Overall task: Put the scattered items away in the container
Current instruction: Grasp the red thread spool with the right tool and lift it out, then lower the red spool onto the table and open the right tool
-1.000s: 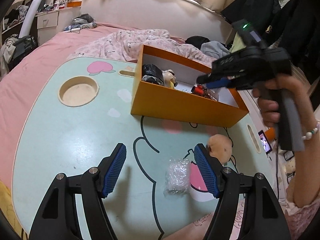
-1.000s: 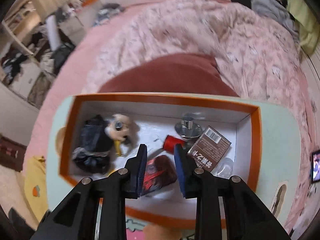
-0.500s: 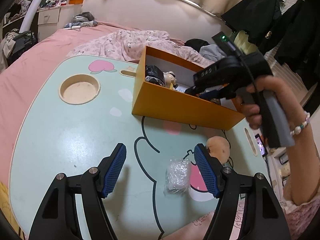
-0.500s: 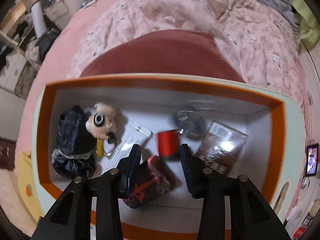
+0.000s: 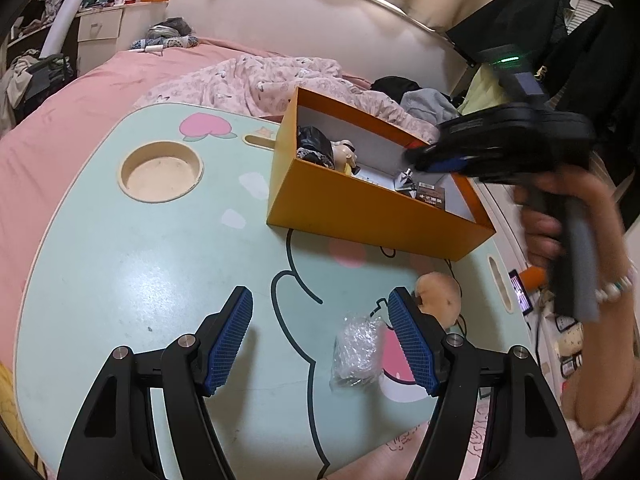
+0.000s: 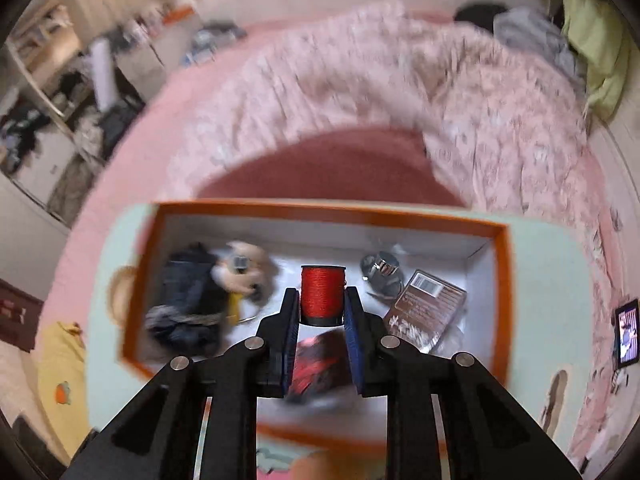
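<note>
The box (image 6: 502,280) is kept on the table (image 5: 120,264). Above its floor the right gripper (image 6: 322,306), opened half a second ago, is now clamped on the red spool (image 6: 322,290), so an already-tidied item is seemingly being lifted out. The left gripper (image 5: 320,344) is held half open and empty, the plastic wrap (image 5: 358,346) lying between its fingers, unpacked.

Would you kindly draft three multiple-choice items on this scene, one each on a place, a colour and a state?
1. Where does the crinkled clear plastic packet lie?
A. in the orange box
B. on the mint table, outside the box
C. on the bed

2. What colour is the thread spool between the right gripper's fingers?
A. red
B. green
C. white

3. How is the left gripper?
A. shut on the packet
B. shut on nothing
C. open, holding nothing

Answers:
1 B, it rests on the table in front of the orange box.
2 A, the winding is plainly red.
3 C, its pads stand wide apart over the table.
</note>
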Action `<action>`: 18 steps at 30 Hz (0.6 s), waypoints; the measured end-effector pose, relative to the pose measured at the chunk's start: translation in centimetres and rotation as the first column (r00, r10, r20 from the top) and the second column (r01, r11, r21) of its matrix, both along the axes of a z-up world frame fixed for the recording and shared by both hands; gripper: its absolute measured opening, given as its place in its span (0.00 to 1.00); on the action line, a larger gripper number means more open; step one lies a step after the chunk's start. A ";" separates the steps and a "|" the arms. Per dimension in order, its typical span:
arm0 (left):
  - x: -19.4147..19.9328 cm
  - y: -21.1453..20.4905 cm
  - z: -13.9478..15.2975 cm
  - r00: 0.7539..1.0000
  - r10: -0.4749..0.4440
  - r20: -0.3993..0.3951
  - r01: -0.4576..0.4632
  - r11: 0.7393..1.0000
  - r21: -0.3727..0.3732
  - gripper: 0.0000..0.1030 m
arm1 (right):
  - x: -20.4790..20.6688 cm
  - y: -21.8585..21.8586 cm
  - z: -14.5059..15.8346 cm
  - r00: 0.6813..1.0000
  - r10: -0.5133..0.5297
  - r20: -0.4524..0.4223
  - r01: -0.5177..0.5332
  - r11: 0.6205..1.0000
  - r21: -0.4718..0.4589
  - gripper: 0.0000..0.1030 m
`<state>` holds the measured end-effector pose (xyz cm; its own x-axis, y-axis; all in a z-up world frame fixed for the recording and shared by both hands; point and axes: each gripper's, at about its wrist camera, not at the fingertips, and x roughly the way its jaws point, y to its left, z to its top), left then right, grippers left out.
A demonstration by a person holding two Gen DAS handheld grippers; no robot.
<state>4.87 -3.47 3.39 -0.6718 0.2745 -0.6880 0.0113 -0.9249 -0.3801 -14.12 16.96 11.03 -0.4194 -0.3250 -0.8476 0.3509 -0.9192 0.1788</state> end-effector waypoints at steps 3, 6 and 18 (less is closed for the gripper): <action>0.0 -0.2 0.0 1.000 0.007 -0.001 -0.007 1.000 0.003 0.69 | 4.5 0.5 2.3 0.996 0.050 -0.074 -0.055 0.997 -0.061 0.21; 0.1 -0.6 -0.1 1.000 0.029 0.003 -0.029 0.999 0.014 0.69 | 9.3 0.7 2.3 0.988 0.129 -0.085 -0.137 0.985 -0.102 0.21; 0.6 -1.7 0.3 0.995 0.095 -0.017 -0.095 0.996 0.005 0.69 | 12.8 -1.7 -4.9 0.982 0.187 0.001 -0.187 0.982 -0.010 0.21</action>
<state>5.51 -5.22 3.66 -0.7064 0.2121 -0.6753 0.0922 -0.9184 -0.3848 -1.29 15.31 6.14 -0.3484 -0.4060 -0.8448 0.5162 -0.8355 0.1887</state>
